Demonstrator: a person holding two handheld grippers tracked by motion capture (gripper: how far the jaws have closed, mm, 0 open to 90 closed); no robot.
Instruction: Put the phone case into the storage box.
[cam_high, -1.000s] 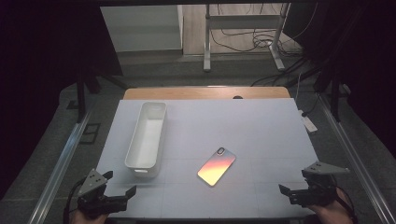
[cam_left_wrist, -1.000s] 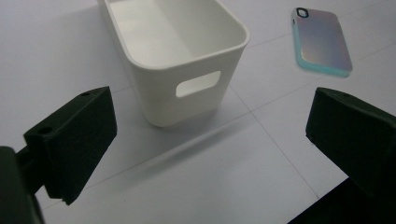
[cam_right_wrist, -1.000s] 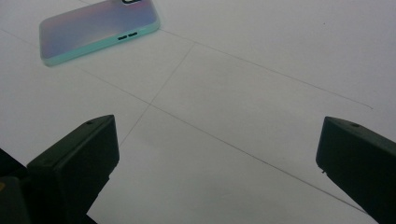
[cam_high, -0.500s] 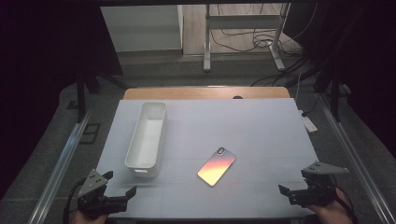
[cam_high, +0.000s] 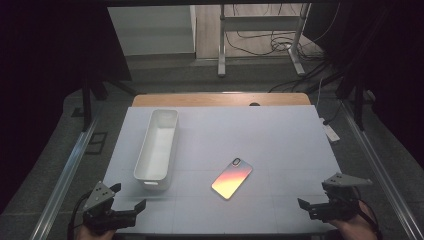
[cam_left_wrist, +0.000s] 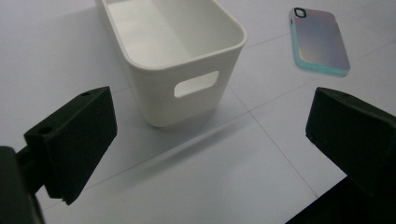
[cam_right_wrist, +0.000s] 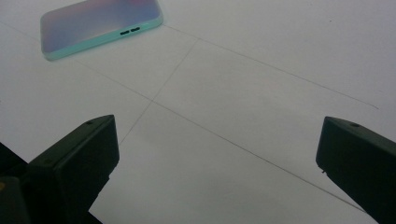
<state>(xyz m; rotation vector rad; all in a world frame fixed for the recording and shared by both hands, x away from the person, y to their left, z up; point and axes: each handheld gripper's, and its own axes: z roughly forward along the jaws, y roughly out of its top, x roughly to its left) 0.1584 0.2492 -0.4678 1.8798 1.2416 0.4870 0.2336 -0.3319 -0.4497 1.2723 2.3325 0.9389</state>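
Two hand-held grippers wait at the near edge of the table, and we hold one in each hand. Our left gripper (cam_high: 131, 210) hovers at the near left corner with its black jaws spread wide and nothing between them. Our right gripper (cam_high: 306, 206) hovers at the near right corner, jaws likewise parted and empty. Each jaw is a blocky, matt black wedge.

Just ahead of the left gripper stands a white bin (cam_left_wrist: 173, 51), long and narrow, of smooth plastic with rounded corners and a slot handle cut into its near end. It looks empty, and its open top suggests it is meant to receive something.

Between the two grippers, farther in, lies a phone (cam_high: 232, 178), flat on the table (cam_high: 280, 140), just right of the bin but apart from it. Its back is glossy, shading from pink to orange, with a pale mint rim and a camera ring at the far corner.

The table top is pale, matt, and ruled with faint grid lines. We judge both grippers poised to start.
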